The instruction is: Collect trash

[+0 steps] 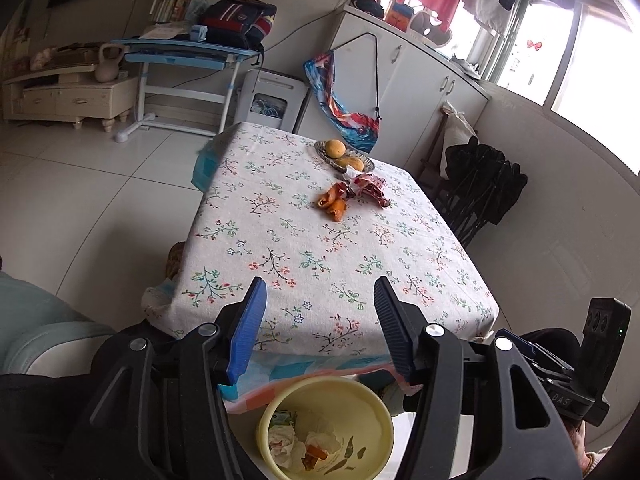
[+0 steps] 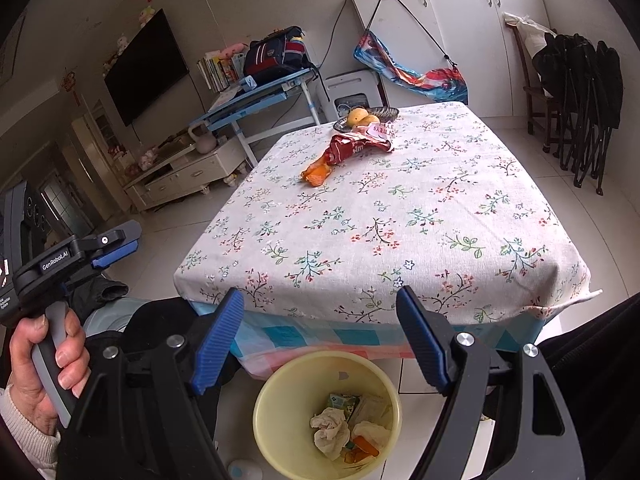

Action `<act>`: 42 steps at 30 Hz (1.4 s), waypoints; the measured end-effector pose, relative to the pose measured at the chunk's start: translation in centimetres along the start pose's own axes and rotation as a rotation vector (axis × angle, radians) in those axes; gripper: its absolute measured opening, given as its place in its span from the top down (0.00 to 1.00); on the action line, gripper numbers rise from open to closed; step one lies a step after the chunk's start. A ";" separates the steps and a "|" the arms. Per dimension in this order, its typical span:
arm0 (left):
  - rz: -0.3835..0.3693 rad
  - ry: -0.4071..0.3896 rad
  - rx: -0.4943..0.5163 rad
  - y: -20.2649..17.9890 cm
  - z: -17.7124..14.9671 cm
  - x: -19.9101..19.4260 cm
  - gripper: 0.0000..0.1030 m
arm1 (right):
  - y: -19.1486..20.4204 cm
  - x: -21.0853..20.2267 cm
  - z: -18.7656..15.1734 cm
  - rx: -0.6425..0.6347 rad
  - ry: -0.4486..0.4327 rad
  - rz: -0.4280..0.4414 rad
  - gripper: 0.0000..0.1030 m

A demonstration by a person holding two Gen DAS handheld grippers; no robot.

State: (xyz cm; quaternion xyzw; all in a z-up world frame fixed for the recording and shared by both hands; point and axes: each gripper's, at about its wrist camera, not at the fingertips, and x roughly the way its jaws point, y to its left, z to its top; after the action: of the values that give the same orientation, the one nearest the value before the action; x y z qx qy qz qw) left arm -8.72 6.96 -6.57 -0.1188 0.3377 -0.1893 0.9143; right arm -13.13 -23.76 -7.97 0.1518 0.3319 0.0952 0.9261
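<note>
Nearest, both grippers, left [image 1: 320,316] and right [image 2: 320,330], stand wide apart and empty above the bin [image 2: 280,376]. Its contents, tissues and scraps, are partly indistinct. Far across the surface [image 2: 400,216], a wrapper [image 2: 352,148] overlaps orange peel [image 2: 316,174].

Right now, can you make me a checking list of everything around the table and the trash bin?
Surface: table under a flowered cloth, mostly bare.
Job's things: red wrapper and orange peel lie together at the far end, by the fruit dish; yellow bin on the floor at the near edge holds tissues, peel and a small packet.
Clutter: nothing seen besides the fruit dish.
Claws: left claw open, empty; right claw open, empty, above the bin.
Cables: a dark cord runs up the far wall.
Surroundings: blue desk with backpack, TV, white cabinets, folded black chairs.
</note>
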 end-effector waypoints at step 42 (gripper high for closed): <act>0.076 0.286 0.255 -3.9 11.6 31.7 0.48 | -5.4 11.1 12.0 0.130 0.036 0.052 0.27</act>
State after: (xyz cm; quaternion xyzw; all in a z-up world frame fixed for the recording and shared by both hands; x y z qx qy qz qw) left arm 20.13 -9.04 -14.74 0.0390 0.4418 -0.2109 0.8711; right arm 3.51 -28.37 -7.52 0.2184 0.3498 0.1004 0.9055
